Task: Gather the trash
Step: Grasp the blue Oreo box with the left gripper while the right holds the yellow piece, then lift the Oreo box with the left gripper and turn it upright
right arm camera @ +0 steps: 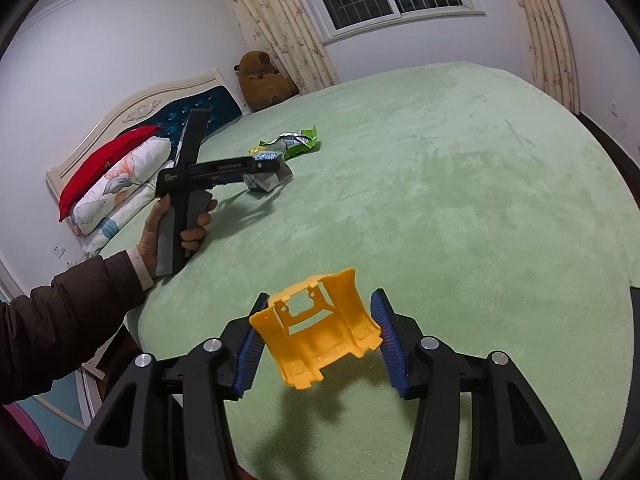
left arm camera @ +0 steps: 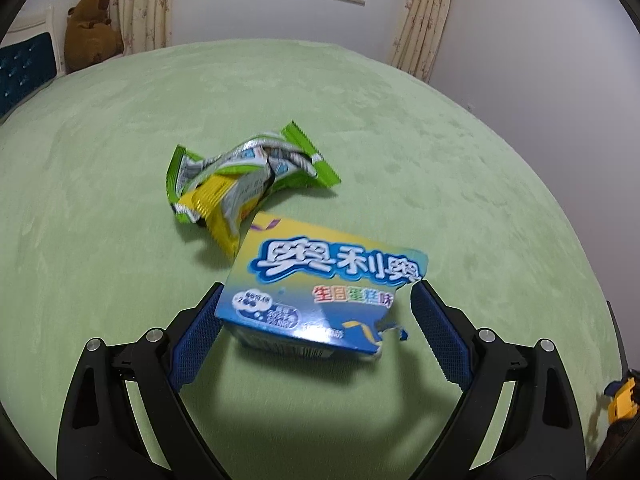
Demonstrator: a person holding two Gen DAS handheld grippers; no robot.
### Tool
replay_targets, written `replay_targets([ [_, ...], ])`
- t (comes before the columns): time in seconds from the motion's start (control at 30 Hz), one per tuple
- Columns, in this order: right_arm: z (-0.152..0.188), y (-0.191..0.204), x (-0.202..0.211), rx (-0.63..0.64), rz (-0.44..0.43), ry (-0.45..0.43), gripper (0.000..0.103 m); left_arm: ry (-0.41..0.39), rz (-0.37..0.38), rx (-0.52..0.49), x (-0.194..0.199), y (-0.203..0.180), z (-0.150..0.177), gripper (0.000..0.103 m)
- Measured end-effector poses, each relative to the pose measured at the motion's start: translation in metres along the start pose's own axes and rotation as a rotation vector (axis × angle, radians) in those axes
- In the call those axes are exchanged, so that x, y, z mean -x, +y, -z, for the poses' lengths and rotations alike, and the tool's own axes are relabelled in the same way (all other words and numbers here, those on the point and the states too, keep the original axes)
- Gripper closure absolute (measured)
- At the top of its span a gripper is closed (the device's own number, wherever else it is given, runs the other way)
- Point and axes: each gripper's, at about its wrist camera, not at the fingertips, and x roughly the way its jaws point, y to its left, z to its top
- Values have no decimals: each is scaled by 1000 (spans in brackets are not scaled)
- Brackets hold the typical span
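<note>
A torn blue and yellow cookie box [left arm camera: 320, 272] lies on the green bedcover [left arm camera: 460, 168]. My left gripper [left arm camera: 318, 286] straddles it, open: the left pad is against the box's edge and a gap shows at the right pad. Just beyond the box lies a heap of crumpled green and yellow wrappers [left arm camera: 248, 176]. My right gripper [right arm camera: 320, 294] is shut on a yellow plastic piece [right arm camera: 320, 332] and holds it above the bed, with its shadow underneath. From the right wrist view, the box [right arm camera: 266, 180] and wrappers [right arm camera: 294, 142] lie far off to the left.
A person's hand [right arm camera: 160, 220] in a dark sleeve holds the left gripper's handle. A brown plush toy [right arm camera: 262, 80] sits at the bed's far corner by the curtains. Pillows [right arm camera: 116, 184] lean on the headboard [right arm camera: 132, 112]. The bed's edge drops off at the right [right arm camera: 616, 152].
</note>
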Motion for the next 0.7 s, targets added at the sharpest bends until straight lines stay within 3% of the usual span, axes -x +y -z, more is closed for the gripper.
replay_targets([
  [0.2, 3, -1, -4, -10, -7, 9, 52, -2, 21, 41, 0, 9, 2, 38],
  [0.47, 4, -6, -8, -20, -10, 14, 52, -42, 36, 85, 13, 15, 4, 38],
  [0.7, 2, -11, -10, -23, -12, 12, 52, -54, 93, 92, 29, 15, 15, 38],
])
